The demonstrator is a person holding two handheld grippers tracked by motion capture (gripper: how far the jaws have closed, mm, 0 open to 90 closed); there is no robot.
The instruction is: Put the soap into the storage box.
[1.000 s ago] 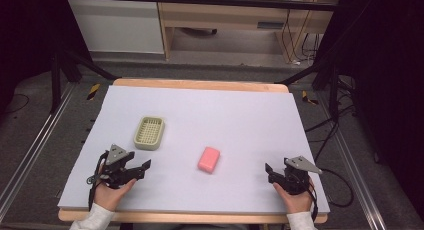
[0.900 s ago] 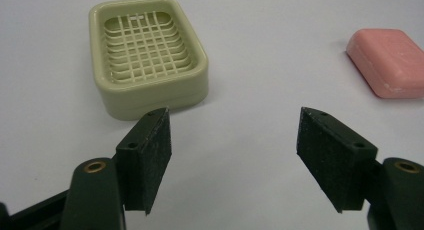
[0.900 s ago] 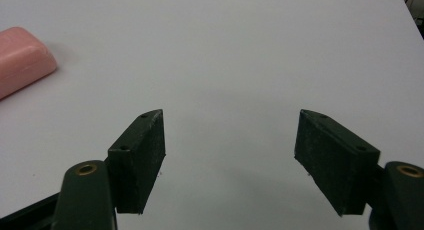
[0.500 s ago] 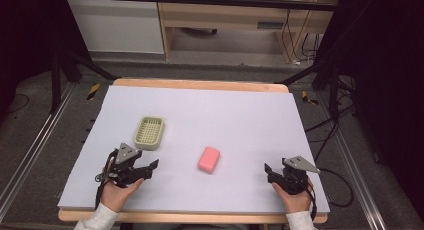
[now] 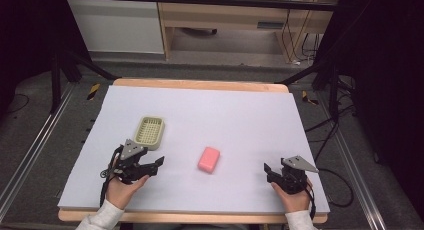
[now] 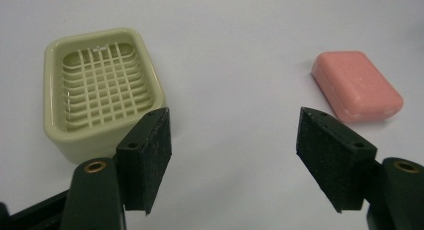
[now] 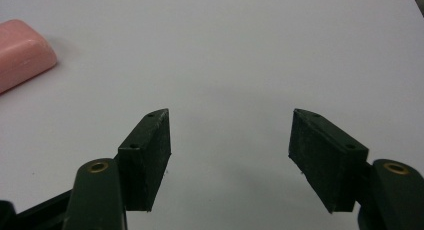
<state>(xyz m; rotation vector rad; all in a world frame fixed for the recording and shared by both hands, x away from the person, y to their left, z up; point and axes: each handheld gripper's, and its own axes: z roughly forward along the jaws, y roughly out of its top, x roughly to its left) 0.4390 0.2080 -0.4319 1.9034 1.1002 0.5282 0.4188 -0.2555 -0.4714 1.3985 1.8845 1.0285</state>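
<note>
Left gripper (image 5: 159, 161) has advanced rightward toward soap bar (image 5: 209, 159), beside soap dish (image 5: 150, 132); jaws apart, empty. Right gripper (image 5: 267, 170) unmoved, jaws apart. Approach phase, likely.

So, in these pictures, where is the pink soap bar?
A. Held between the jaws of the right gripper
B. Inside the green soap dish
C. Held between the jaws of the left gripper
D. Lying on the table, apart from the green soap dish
D: the pink soap bar lies flat on the table, with a clear gap to the empty green soap dish, and both the left gripper and the right gripper are open with nothing between their jaws.
</note>
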